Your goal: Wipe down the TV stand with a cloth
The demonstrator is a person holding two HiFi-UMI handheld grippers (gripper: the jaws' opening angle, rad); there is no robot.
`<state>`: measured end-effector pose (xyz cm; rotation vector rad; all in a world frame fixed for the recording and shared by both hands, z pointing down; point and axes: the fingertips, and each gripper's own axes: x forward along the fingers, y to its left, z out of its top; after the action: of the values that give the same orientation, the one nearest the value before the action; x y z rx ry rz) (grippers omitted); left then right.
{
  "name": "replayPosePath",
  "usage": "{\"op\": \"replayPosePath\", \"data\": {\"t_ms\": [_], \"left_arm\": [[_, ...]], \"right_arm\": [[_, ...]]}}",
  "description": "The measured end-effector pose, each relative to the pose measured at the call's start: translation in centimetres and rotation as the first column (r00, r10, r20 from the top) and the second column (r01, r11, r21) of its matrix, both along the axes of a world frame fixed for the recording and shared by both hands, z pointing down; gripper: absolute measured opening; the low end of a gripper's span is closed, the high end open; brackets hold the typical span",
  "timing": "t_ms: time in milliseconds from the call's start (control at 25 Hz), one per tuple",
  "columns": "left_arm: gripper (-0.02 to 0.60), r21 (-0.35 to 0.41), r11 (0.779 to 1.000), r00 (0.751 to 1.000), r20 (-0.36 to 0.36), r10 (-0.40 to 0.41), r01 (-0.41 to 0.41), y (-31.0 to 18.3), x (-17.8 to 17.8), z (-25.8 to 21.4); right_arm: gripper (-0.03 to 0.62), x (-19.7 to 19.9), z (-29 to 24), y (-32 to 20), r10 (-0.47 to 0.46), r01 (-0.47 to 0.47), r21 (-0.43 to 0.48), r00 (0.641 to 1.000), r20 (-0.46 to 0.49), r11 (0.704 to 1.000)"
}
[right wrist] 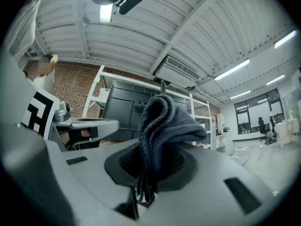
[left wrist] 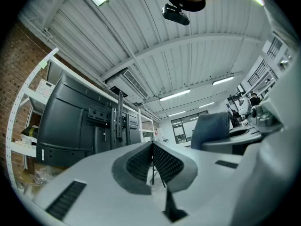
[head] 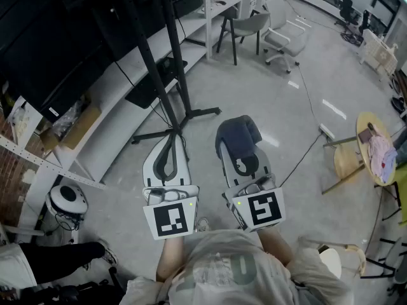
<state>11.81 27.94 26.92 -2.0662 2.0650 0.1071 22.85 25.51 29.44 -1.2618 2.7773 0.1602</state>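
Cloth (right wrist: 162,121), dark and folded, is sitting in the right gripper (head: 237,146). Its jaws are pinching the lower part, and the rest is bunching up over the tips. The left gripper (left wrist: 152,147) is hovering just beside it, with its jaws pressed together on nothing. The TV stand (head: 181,91), a black post on spread legs, is standing ahead of both grippers, more toward the left one and apart from the cloth.

Wiping is not yet begun, I am judging; the step in hand is carrying the cloth forward to the post. To do it well, the loose bunch should be meeting the post first, not the hard jaw tips. The pinch should be firm, so the cloth is not slipping out during strokes along the post and the legs.
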Motion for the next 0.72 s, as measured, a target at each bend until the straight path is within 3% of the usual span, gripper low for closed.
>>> {"op": "replayPosePath", "data": {"t_ms": [320,520,640,720], "left_arm": [[0.014,0.002,1.000,1.000,-0.008,-0.008,0.008,1.0,-1.5,-0.1],[0.014,0.015,0.999,0.999,-0.022,-0.029,0.030,2.5,-4.7,0.0],[0.014,0.071,0.997,0.999,0.022,-0.032,0.031,3.7,-7.3,-0.4],[0.014,0.044,0.998,0.998,0.019,-0.054,0.053,4.3,-9.3,0.3]], "right_arm": [[0.057,-0.9,0.2,0.4,0.010,-0.010,-0.002,1.000,-0.013,1.000],[0.057,-3.7,0.6,1.5,-0.012,0.012,0.005,0.999,-0.030,1.000],[0.057,-5.7,0.6,1.9,-0.004,0.004,0.000,1.000,-0.004,1.000],[0.057,-7.2,0.8,2.1,-0.006,0.007,-0.023,1.000,0.023,1.000]]}}
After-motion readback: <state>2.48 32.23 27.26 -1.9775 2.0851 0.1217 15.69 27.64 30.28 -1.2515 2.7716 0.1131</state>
